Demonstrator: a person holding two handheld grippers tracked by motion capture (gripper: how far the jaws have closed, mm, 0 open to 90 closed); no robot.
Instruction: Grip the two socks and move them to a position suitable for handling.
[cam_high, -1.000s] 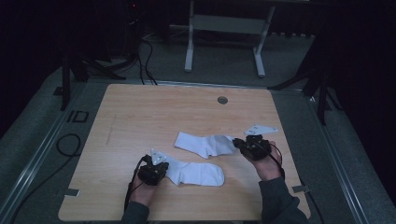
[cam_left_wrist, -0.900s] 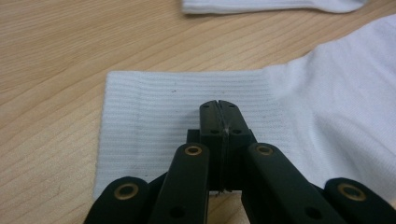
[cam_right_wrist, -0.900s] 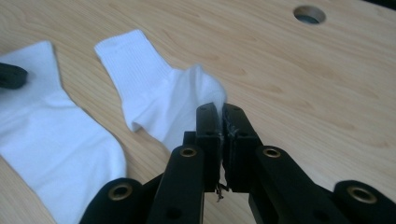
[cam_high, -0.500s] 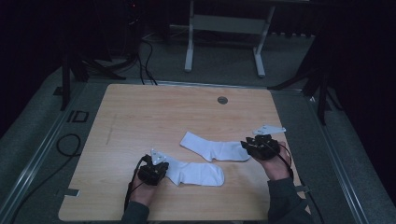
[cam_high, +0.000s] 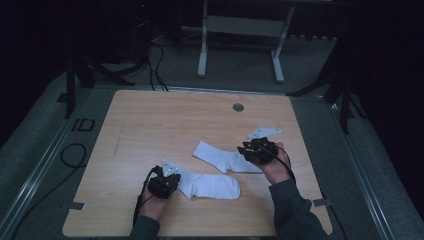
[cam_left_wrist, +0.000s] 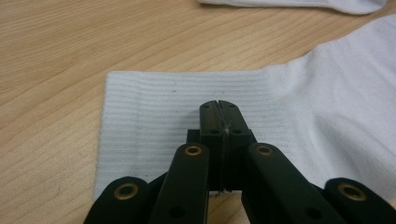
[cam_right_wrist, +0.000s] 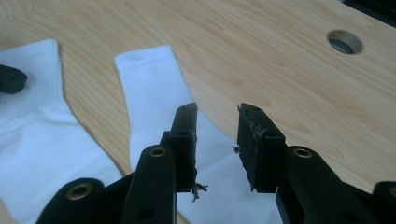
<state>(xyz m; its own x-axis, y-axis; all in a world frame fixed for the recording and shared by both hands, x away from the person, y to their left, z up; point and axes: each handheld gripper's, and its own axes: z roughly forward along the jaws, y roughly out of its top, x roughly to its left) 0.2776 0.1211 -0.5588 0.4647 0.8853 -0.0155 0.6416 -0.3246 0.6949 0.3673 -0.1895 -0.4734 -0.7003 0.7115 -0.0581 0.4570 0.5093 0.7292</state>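
Pinching near sock (cam_left_wrist: 187, 107): left gripper (cam_left_wrist: 218, 108), lower centre | right gripper (cam_right_wrist: 215, 135), just opened, spread over far sock (cam_right_wrist: 154, 93)

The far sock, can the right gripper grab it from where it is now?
Probably yes. The right gripper hangs just over the far sock, jaws open, having just been opening, with nothing between them and nothing in the way. The left gripper sits shut at the near sock.

Socks (cam_left_wrist: 187, 102): white knit cloth, finely ribbed cuff, matt. Table (cam_high: 165, 125): pale wood grain, smooth. Right gripper (cam_right_wrist: 217, 140): black matt plastic, brass-coloured rivets.
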